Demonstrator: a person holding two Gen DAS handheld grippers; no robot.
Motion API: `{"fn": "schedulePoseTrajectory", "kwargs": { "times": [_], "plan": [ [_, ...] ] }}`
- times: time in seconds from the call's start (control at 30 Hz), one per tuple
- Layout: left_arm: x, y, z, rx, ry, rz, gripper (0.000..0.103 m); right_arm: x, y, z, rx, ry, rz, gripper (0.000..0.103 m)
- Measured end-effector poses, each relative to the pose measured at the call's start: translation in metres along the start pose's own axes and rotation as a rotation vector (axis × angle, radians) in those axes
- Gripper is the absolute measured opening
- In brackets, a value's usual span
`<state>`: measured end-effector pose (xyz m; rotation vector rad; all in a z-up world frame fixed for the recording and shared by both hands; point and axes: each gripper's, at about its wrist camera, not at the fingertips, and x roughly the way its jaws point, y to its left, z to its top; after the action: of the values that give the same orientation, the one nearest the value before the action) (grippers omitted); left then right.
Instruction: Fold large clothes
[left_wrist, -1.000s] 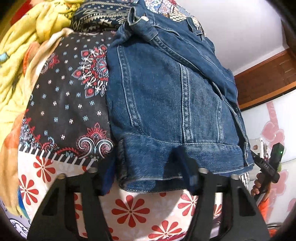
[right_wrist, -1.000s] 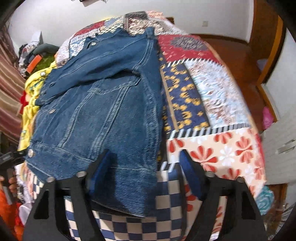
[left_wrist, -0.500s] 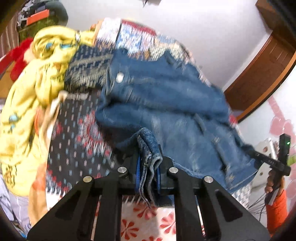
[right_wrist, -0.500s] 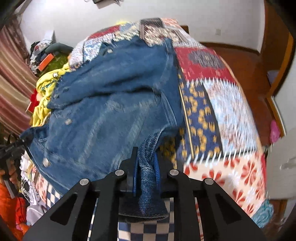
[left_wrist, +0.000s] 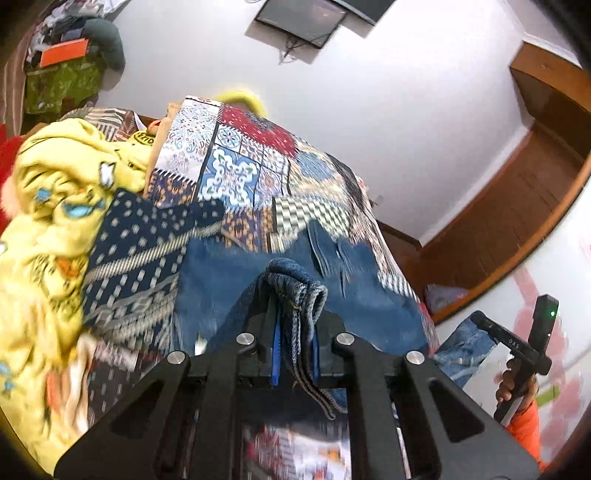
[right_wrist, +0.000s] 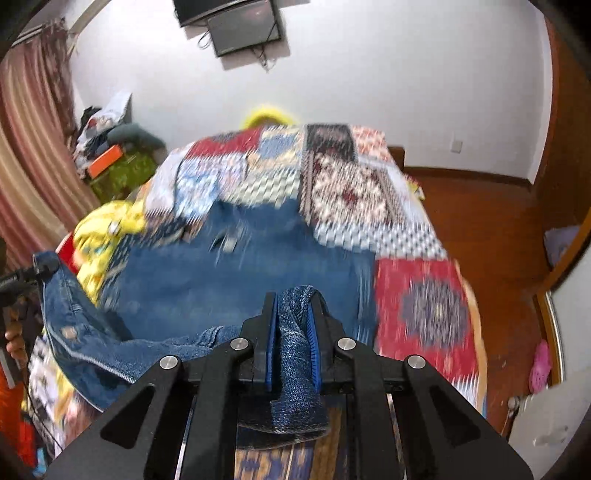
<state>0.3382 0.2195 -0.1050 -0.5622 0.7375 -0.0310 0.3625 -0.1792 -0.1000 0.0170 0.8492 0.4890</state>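
Note:
A blue denim jacket (left_wrist: 229, 291) lies on the patchwork bed, blurred by motion. My left gripper (left_wrist: 294, 332) is shut on a bunched fold of its hem, raised above the bed. My right gripper (right_wrist: 291, 332) is shut on another fold of the hem, and the jacket (right_wrist: 221, 284) hangs and spreads below it. The hem sags between the two grips. In the left wrist view the right gripper (left_wrist: 517, 347) appears at the right edge, held by a hand in an orange sleeve. In the right wrist view the left gripper (right_wrist: 26, 275) shows at the left edge with a denim corner.
A crumpled yellow garment (left_wrist: 55, 229) and a dark patterned cloth (left_wrist: 140, 258) lie on the left of the patchwork bedspread (right_wrist: 424, 306). A wooden floor (right_wrist: 491, 236) runs along the right. A screen (right_wrist: 240, 26) hangs on the white wall, with curtains (right_wrist: 26, 147) and piled clutter at left.
Both grippers went from open around the jacket's hem to shut on it. They then rose and moved toward the far end of the bed, carrying the hem over the jacket.

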Motion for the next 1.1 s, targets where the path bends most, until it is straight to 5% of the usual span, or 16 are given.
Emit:
{"fn": "schedulePoseTrajectory", "kwargs": {
  "times": [0.2, 0.5, 0.63, 0.73, 0.9, 1.0, 1.1],
  "plan": [
    [0.085, 0.036, 0.043, -0.101, 0.032, 0.026, 0.011, 0.076, -0.032, 0.043, 0.088, 0.04, -0.028, 0.013],
    [0.176, 0.062, 0.013, -0.007, 0.226, 0.228, 0.013, 0.165, -0.052, 0.028, 0.104, 0.209, -0.109, 0.02],
    [0.172, 0.048, 0.013, 0.083, 0.272, 0.276, 0.015, 0.155, -0.058, 0.029, 0.083, 0.201, -0.237, 0.054],
    [0.157, 0.036, 0.021, 0.11, 0.292, 0.285, 0.021, 0.134, -0.061, 0.039, 0.067, 0.169, -0.29, 0.054],
    [0.121, 0.016, 0.035, 0.112, 0.24, 0.252, 0.038, 0.089, -0.052, 0.044, 0.026, 0.126, -0.241, 0.054],
    [0.096, 0.003, 0.038, 0.162, 0.133, 0.302, 0.063, 0.069, -0.04, 0.039, -0.013, 0.104, -0.21, 0.057],
    [0.073, -0.01, 0.035, 0.219, 0.056, 0.327, 0.071, 0.054, -0.024, 0.028, -0.064, 0.092, -0.182, 0.066]
  ]
}}
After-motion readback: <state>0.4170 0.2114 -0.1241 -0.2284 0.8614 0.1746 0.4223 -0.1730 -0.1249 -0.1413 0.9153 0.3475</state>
